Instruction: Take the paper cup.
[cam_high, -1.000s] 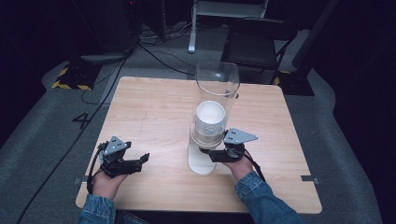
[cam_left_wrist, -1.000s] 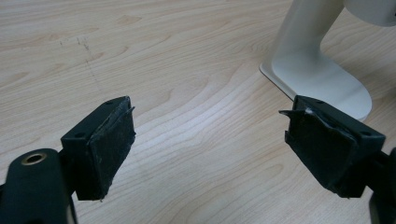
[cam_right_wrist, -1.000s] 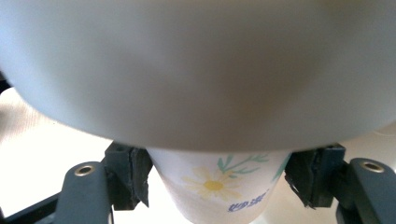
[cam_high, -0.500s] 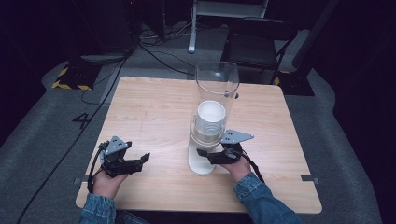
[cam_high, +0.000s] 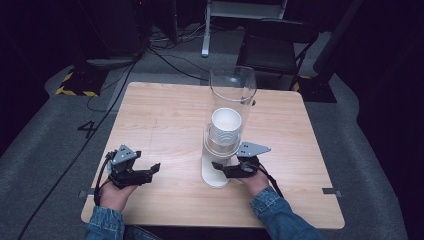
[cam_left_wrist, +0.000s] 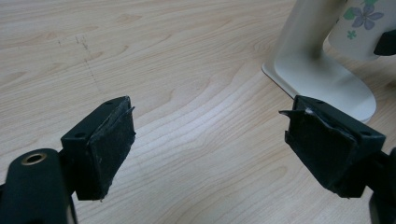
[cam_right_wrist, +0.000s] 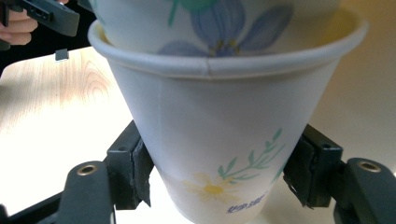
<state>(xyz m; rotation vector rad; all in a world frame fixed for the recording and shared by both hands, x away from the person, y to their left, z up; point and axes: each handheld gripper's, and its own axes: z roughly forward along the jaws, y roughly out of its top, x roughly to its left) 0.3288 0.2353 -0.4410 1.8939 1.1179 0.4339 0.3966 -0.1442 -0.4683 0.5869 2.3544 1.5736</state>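
Tall clear plastic cup dispenser tube (cam_high: 232, 95) stood upright on white curved stand (cam_high: 215, 175), near table centre. Stack of white paper cups with floral print (cam_high: 225, 131) nested inside tube, rims up. Bottom white paper cup with daisy and green sprig (cam_right_wrist: 219, 154) hung below tube, upright, above stand's base.

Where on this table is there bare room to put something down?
Bare wood runs across the far left of the table, from its back edge to the left gripper, and along the right side past the cup dispenser. It is crowded at the dispenser's base, where the right gripper closes on the bottom paper cup.
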